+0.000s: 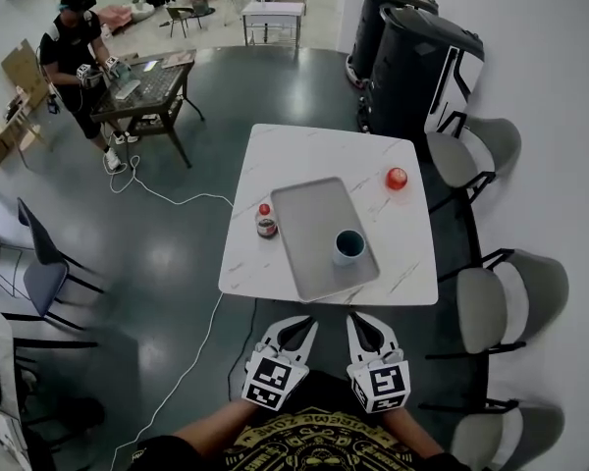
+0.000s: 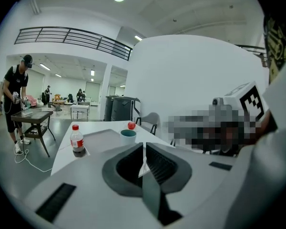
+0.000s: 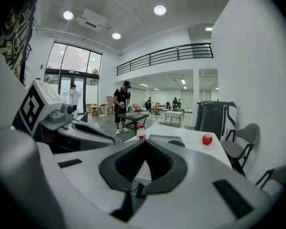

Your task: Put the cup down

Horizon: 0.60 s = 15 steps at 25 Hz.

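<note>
A teal cup [image 1: 349, 246] stands upright on the grey tray [image 1: 309, 226] near its front right corner, on the white table [image 1: 275, 150]. The cup [image 2: 128, 136] also shows in the left gripper view, and its rim [image 3: 176, 142] peeks over the jaws in the right gripper view. Both grippers hang side by side short of the table's near edge, well back from the cup. My left gripper [image 1: 301, 323] is shut with nothing in it, its jaws touching. My right gripper [image 1: 359, 320] is shut and empty too.
A small bottle with a red cap [image 1: 266, 221] stands left of the tray. A red apple [image 1: 397, 178] lies on a saucer at the table's far right. Grey chairs [image 1: 494, 307] line the right side. A person [image 1: 76, 52] works at another table [image 1: 147, 88] far left.
</note>
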Motion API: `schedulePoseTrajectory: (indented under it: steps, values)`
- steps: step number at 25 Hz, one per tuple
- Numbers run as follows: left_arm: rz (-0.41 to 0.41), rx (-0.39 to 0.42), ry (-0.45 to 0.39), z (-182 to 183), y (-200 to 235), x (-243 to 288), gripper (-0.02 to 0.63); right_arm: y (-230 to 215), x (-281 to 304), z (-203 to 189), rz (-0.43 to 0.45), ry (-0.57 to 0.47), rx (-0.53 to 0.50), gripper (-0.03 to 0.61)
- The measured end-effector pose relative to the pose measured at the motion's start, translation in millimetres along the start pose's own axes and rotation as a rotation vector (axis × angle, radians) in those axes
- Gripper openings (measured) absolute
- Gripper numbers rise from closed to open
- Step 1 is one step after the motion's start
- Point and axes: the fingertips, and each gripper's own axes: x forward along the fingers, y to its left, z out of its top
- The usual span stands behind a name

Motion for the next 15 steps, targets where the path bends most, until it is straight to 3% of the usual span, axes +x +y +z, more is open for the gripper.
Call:
schedulePoseTrajectory:
  steps: [6,10,15]
  values:
    - [0.051,-0.049,-0.067,8.4,-38.3,-4.5,0.029,-12.9,-31.6,-4.6,0.078,-0.013,-0.044,0.006]
    - [0.071,-0.088,-0.075,-3.1,-71.5,-12.7,0.029,-12.1,-56.5,-10.6,0.134,-0.021,-0.069,0.006]
    - [0.162,-0.076,-0.06,-19.3,-107.8,-29.3,0.029,-11.5,-94.5,-32.1,0.202,-0.07,-0.08,0.006]
